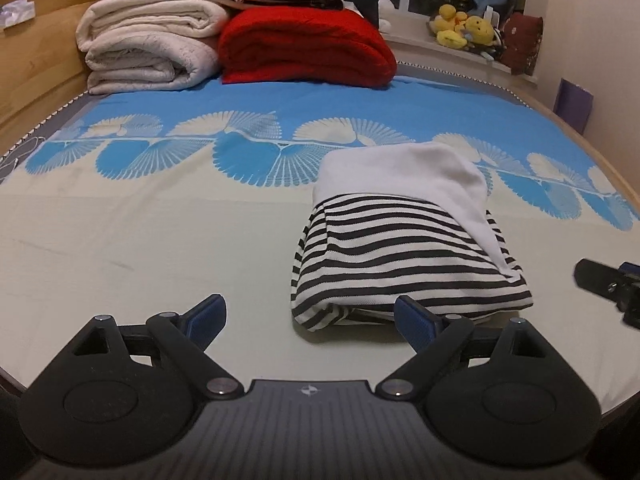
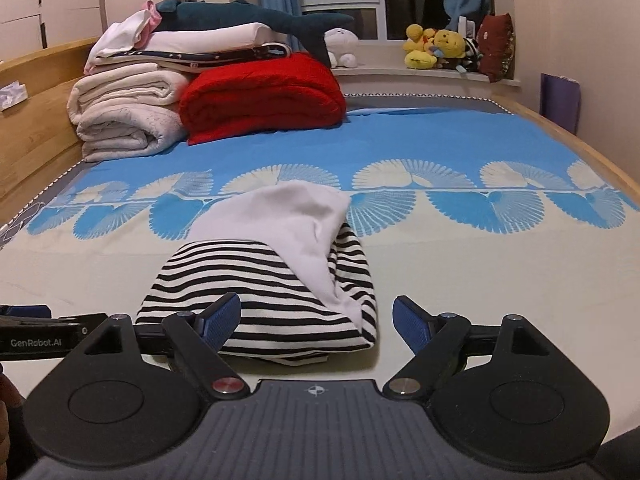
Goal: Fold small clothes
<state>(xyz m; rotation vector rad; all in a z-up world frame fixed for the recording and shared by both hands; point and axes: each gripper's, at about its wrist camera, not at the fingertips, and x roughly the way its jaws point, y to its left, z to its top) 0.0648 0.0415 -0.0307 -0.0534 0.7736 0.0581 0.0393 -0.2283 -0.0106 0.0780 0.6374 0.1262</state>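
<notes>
A red blanket [image 1: 308, 46] lies at twelve o'clock on the bed sheet [image 1: 160, 220]; cream quilts [image 1: 148, 48] touch it at eleven; yellow plush toys [image 1: 464, 26] crowd the windowsill [image 2: 420, 74] at one o'clock.

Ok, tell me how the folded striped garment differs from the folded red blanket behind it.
The black-and-white striped garment is a small, flat bundle with a plain white part on top; the thick red blanket is one solid colour and far bulkier. The garment lies alone on the cream part of the bedspread near the camera; the blanket sits at the far end against a stack of cream blankets. Both are folded and rest on the bed.
</notes>
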